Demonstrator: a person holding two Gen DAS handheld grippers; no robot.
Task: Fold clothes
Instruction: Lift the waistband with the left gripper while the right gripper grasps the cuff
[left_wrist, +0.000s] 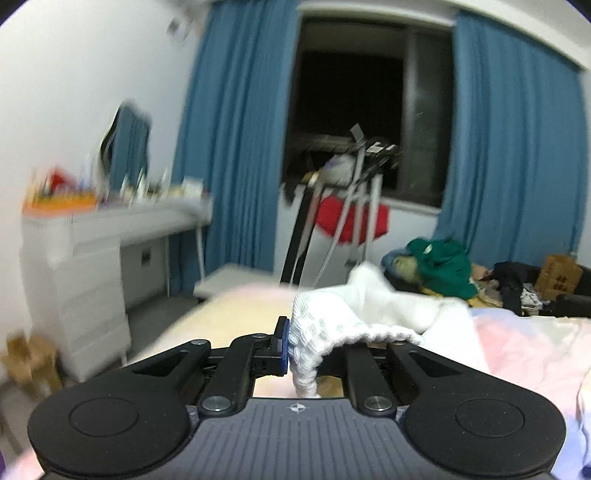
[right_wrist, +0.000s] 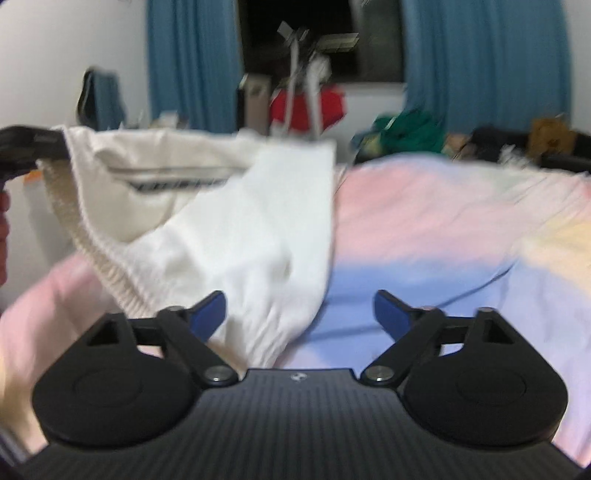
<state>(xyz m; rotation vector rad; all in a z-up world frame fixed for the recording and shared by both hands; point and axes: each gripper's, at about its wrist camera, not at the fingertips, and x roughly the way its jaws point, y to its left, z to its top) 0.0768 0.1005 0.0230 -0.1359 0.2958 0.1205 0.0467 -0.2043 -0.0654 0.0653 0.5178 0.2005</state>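
From my remote station I counted two grippers: the left gripper (left_wrist: 295, 347) and the right gripper (right_wrist: 299, 314), each with two fingers. One white garment (right_wrist: 258, 229) lay over one pastel bedspread (right_wrist: 424, 206). Two blue curtains (left_wrist: 229, 122) flanked one dark window (left_wrist: 351, 99) on the far wall. At far left stood one white dresser (left_wrist: 81, 273); near the window, one drying rack (left_wrist: 354, 177). At far right I saw one heap of clothes (left_wrist: 443, 266) and one cardboard box (left_wrist: 559, 271).

place: bedroom | signs: bed (right_wrist: 424, 206), blue curtains (left_wrist: 236, 122), dresser (left_wrist: 85, 280)
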